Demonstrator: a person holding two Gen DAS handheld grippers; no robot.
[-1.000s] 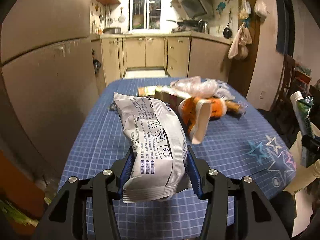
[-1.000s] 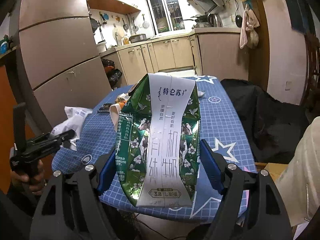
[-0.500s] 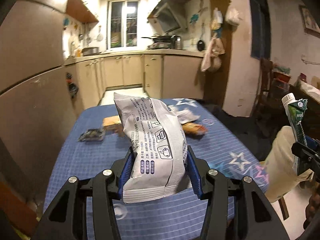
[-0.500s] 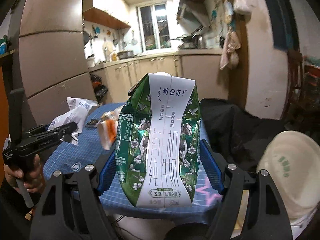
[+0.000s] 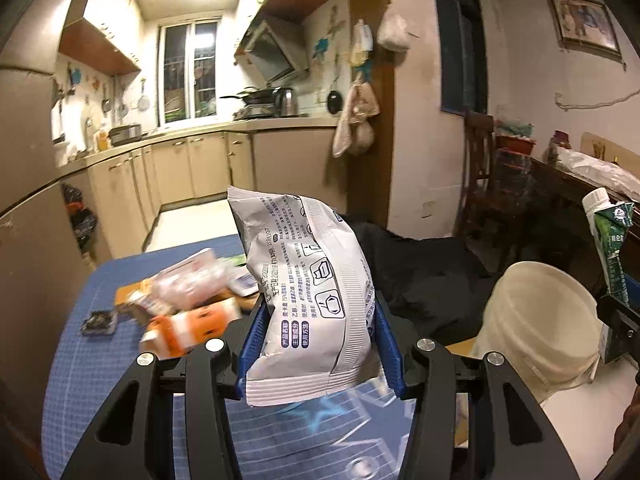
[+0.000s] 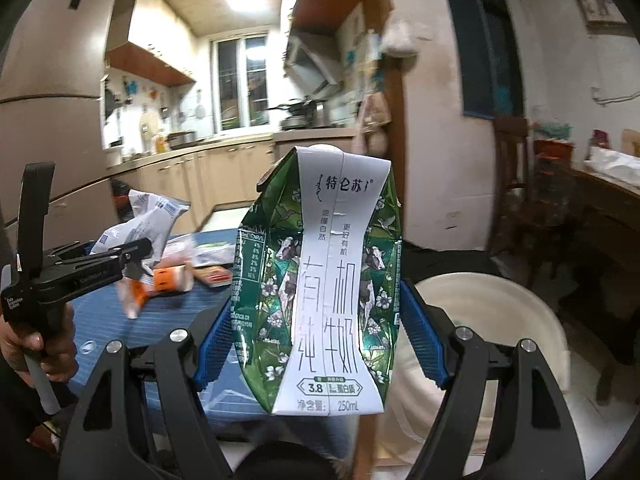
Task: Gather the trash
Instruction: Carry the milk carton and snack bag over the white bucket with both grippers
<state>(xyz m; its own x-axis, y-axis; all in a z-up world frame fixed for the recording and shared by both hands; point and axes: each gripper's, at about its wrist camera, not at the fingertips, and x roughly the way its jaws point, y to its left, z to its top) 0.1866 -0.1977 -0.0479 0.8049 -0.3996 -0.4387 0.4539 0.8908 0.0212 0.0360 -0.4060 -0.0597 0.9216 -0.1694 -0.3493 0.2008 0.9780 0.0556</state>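
Left hand-held gripper [image 5: 318, 346] clamps white snack bag [image 5: 308, 280]; right hand-held gripper [image 6: 318, 344] clamps green milk carton [image 6: 328, 280]. Cream bucket [image 6: 500, 312] just beyond tabletop [image 5: 80, 360]. Centre each over the rim before releasing.

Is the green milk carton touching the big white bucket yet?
Cannot tell. In the right wrist view the milk carton, clamped in the right hand-held gripper, overlaps the bucket behind it, so any gap is hidden.
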